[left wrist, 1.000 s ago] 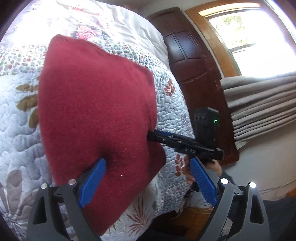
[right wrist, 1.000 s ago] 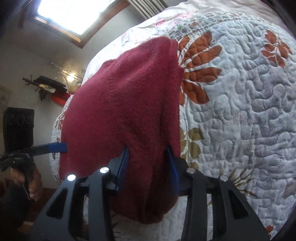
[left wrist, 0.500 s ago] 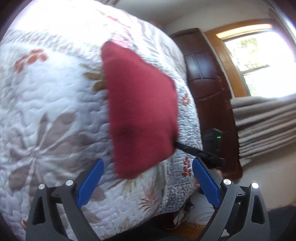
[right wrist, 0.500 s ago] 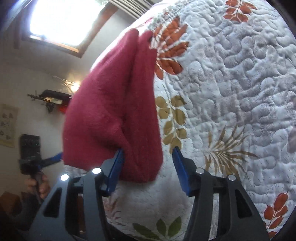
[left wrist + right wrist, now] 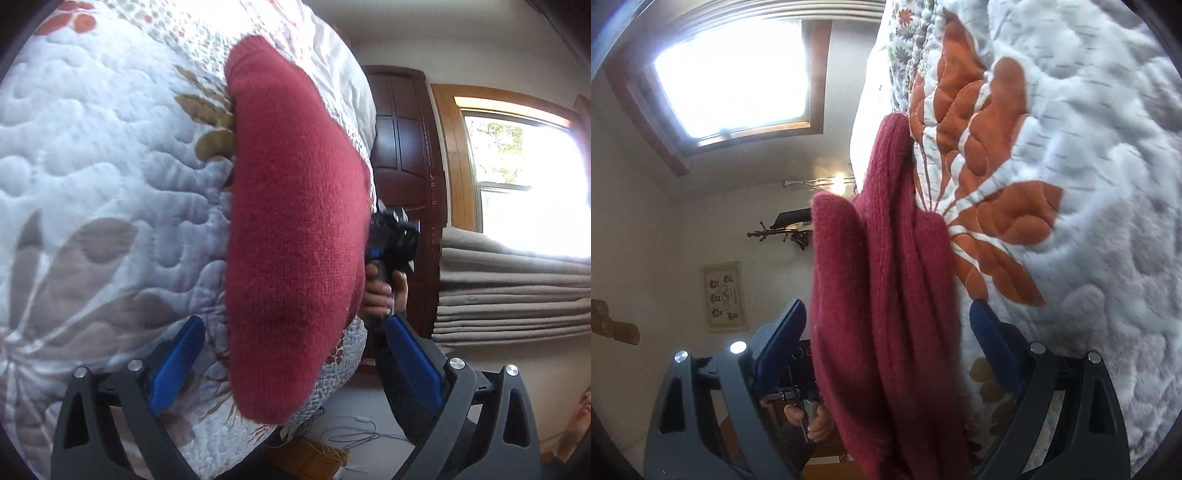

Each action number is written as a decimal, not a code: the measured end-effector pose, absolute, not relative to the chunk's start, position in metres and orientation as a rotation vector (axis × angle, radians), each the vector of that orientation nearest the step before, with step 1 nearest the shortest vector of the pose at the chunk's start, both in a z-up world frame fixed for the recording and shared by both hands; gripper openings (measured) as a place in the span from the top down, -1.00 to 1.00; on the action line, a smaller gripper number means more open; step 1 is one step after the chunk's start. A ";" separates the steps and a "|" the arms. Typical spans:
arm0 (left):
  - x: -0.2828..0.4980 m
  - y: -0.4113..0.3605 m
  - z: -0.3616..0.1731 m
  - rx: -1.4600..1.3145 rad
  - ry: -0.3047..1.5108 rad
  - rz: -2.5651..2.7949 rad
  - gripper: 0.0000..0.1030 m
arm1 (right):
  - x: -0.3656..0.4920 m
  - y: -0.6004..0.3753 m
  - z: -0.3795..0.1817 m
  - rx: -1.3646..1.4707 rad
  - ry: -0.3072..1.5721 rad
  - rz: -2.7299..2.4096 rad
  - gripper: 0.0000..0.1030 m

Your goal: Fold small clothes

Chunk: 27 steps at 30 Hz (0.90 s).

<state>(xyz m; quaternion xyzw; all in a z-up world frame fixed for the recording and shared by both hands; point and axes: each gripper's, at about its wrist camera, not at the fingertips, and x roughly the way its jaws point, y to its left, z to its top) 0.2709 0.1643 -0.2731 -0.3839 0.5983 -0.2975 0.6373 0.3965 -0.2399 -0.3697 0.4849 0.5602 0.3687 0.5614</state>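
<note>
Hiding right gripper (image 5: pixel 391 236), red knit garment (image 5: pixel 295 236) on quilt (image 5: pixel 92 166)

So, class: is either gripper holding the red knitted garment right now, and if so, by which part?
Neither. Both the left gripper and right gripper are open; the red knitted garment lies folded on the quilt.

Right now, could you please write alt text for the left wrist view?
A folded red knit garment lies on a white quilt with leaf patterns, between the open blue fingers of the left gripper. Behind it, a hand holds the right gripper near a dark wooden door and a bright window.
</note>
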 end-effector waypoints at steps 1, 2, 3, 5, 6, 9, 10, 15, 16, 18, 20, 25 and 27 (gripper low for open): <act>0.273 0.160 -0.274 -0.878 1.374 -0.690 -0.92 | 0.400 -0.233 -0.370 1.127 1.330 0.880 -0.74; 0.276 0.155 -0.275 -0.873 1.383 -0.707 -0.92 | 0.399 -0.230 -0.369 1.108 1.338 0.888 -0.74; 0.278 0.150 -0.276 -0.864 1.391 -0.724 -0.92 | 0.403 -0.225 -0.368 1.086 1.347 0.887 -0.75; 0.282 0.138 -0.277 -0.839 1.414 -0.754 -0.92 | 0.406 -0.224 -0.365 1.076 1.346 0.889 -0.77; 0.283 0.133 -0.278 -0.823 1.425 -0.768 -0.92 | 0.405 -0.224 -0.360 1.073 1.335 0.894 -0.72; 0.280 0.131 -0.285 -0.829 1.427 -0.795 -0.92 | 0.404 -0.224 -0.344 1.070 1.286 0.948 -0.58; 0.280 0.132 -0.288 -0.843 1.424 -0.799 -0.92 | 0.407 -0.222 -0.344 1.058 1.292 0.944 -0.58; 0.282 0.130 -0.292 -0.854 1.429 -0.791 -0.73 | 0.415 -0.206 -0.349 1.024 1.335 0.903 -0.44; 0.281 0.129 -0.291 -0.836 1.437 -0.790 -0.58 | 0.415 -0.204 -0.344 0.990 1.331 0.893 -0.35; 0.281 0.130 -0.295 -0.862 1.453 -0.790 0.18 | 0.415 -0.204 -0.340 0.958 1.327 0.859 0.11; 0.280 0.129 -0.292 -0.851 1.452 -0.801 0.31 | 0.412 -0.207 -0.330 0.964 1.296 0.863 0.31; 0.277 0.131 -0.270 -0.804 1.425 -0.808 0.40 | 0.399 -0.199 -0.288 0.886 1.226 0.836 0.37; 0.273 0.138 -0.255 -0.797 1.396 -0.826 0.42 | 0.390 -0.189 -0.265 0.867 1.191 0.830 0.38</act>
